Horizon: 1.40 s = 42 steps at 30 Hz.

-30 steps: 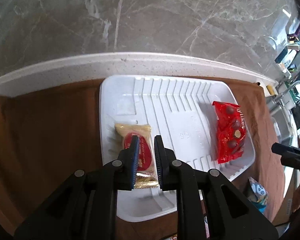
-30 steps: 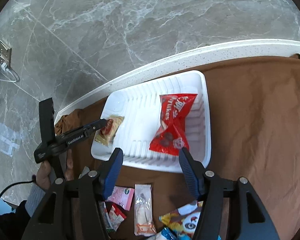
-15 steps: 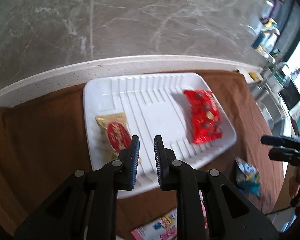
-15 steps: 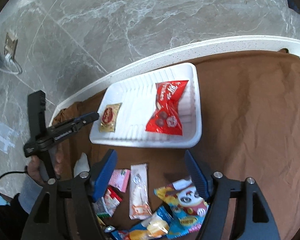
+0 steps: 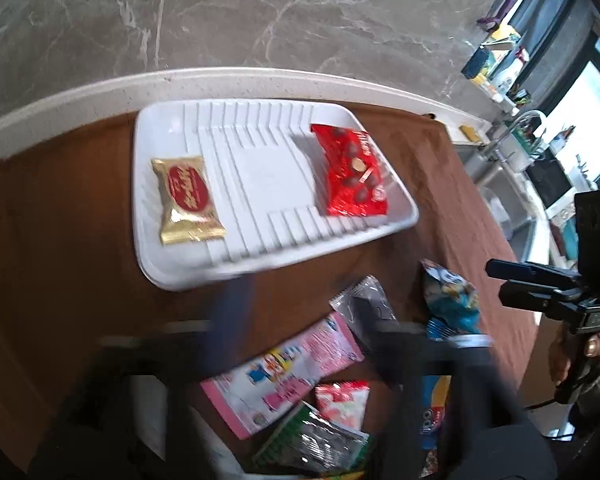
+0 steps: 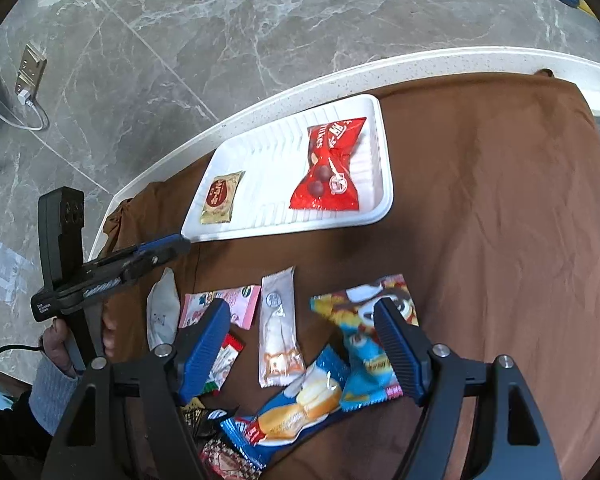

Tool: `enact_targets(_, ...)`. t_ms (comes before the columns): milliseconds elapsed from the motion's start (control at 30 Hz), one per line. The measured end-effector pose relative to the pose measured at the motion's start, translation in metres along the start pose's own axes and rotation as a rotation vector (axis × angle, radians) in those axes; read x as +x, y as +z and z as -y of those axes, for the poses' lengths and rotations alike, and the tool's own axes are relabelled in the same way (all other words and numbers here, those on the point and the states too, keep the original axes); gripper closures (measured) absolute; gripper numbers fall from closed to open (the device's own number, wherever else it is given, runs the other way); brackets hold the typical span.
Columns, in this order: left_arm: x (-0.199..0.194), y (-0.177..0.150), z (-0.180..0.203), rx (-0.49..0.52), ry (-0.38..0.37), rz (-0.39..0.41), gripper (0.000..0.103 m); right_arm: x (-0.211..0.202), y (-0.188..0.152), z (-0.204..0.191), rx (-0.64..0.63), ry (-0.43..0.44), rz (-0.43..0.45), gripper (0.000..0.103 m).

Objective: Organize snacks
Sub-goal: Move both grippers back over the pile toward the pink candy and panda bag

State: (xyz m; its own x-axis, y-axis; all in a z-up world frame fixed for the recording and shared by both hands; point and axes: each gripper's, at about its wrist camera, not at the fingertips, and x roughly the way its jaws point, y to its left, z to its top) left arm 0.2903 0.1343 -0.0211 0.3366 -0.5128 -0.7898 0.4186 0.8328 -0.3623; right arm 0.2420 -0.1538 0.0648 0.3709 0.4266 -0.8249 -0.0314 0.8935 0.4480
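Observation:
A white ribbed tray [image 5: 172, 272] lies on the brown cloth with a gold packet with a red oval [image 5: 188, 196] at its left end and a red chocolate bag [image 5: 352, 172] at its right end. My left gripper [image 5: 300, 328] is blurred in front of the tray. Its jaws are opening wide above a pink packet [image 5: 292, 364], with nothing between them. My right gripper [image 6: 300, 344] stands open over a clear packet [image 6: 278, 328] in the loose snack pile, gripping nothing. The right wrist view also shows the tray [image 6: 384, 152] and the left gripper [image 6: 178, 245].
Loose snacks lie in front of the tray: a blue cartoon bag [image 6: 372, 332], a blue pastry packet [image 6: 300, 404], a small red-and-white packet [image 6: 224, 360] and a white pouch [image 6: 162, 312]. A white counter edge [image 6: 340, 76] borders the cloth, with the marble floor beyond. A sink area [image 5: 512, 148] is at far right.
My left gripper drew back from the tray, away from the gold packet, and its jaws went from shut to wide. My right gripper pulled back over the snack pile and opened wider.

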Motion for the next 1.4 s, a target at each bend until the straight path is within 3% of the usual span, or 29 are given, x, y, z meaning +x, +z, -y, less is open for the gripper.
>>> enact_targets(33,-0.002,-0.002,0.000,-0.015,-0.036,0.014,0.000,-0.002,-0.002,-0.001,0.001,0.000,0.001,0.026)
enact_targets(100,-0.009,-0.007,-0.006,-0.081,-0.133,0.032,0.000,-0.005,-0.006,-0.002,0.002,0.001,0.005,0.026)
enact_targets(133,-0.012,-0.008,-0.007,-0.091,-0.143,0.037,0.000,-0.006,-0.008,-0.003,0.004,-0.001,0.008,0.026)
enact_targets(367,-0.035,-0.020,-0.002,-0.064,-0.103,0.047,0.001,-0.013,-0.021,-0.010,-0.005,-0.011,0.017,0.025)
enact_targets(467,-0.044,-0.033,-0.003,-0.055,-0.052,0.055,0.001,-0.014,-0.027,-0.013,-0.023,-0.027,0.018,0.025)
enact_targets(600,-0.048,-0.045,-0.008,-0.047,-0.038,0.027,0.001,-0.011,-0.036,-0.017,-0.056,-0.067,0.009,0.025)
enact_targets(1000,-0.005,-0.049,0.015,0.298,0.131,-0.128,0.001,0.001,-0.042,-0.006,-0.126,-0.144,-0.028,0.025)
enact_targets(1400,0.042,-0.043,0.029,0.449,0.160,-0.258,0.001,0.019,-0.030,0.017,-0.139,-0.175,-0.070,0.025)
